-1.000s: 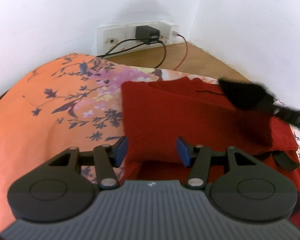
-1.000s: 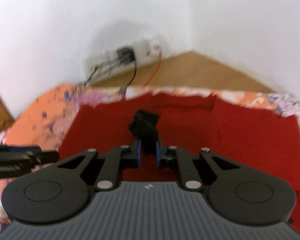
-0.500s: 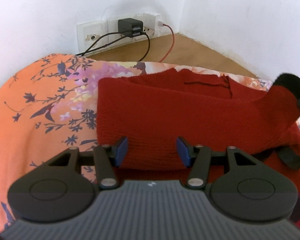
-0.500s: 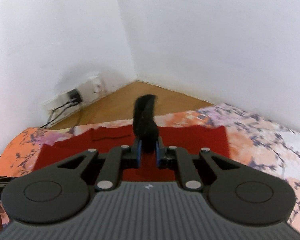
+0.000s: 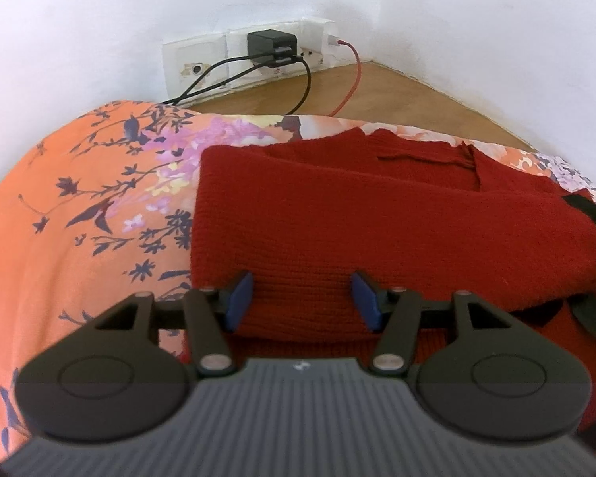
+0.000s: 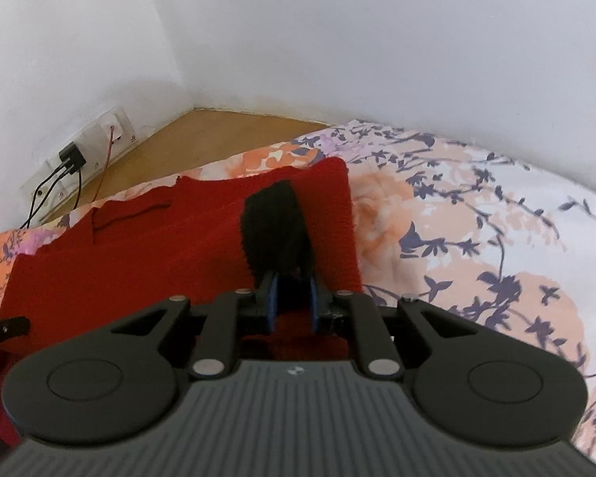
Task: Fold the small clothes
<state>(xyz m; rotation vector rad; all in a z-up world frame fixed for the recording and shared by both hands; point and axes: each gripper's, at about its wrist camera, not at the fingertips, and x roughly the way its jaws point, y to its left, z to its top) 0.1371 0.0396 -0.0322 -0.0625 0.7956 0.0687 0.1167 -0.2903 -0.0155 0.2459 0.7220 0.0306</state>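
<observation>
The right hand-held gripper (image 6: 293,300) has its jaws close together around the black cuff (image 6: 276,230) of the red knit garment (image 6: 147,254). The jaws have just been opening a little, with the cuff between them; whether the blue pads press on the cloth cannot be told. The cuff lies over the folded red knit, near its right edge.

The left hand-held gripper (image 5: 302,298) stands released, its blue pads (image 5: 238,298) well apart with a folded edge of the red knit between them, neither pad visibly pinching it.

The garment lies folded on a bed covered by a floral sheet (image 5: 79,218), orange with dark sprigs on the left and paler on the right. Beyond the bed is a strip of wooden floor (image 5: 377,95) in the corner of two white walls. Low on the wall a socket strip (image 5: 234,55) carries a black charger (image 5: 272,45), with black cables and a red cable (image 5: 349,75) running down to the floor.
</observation>
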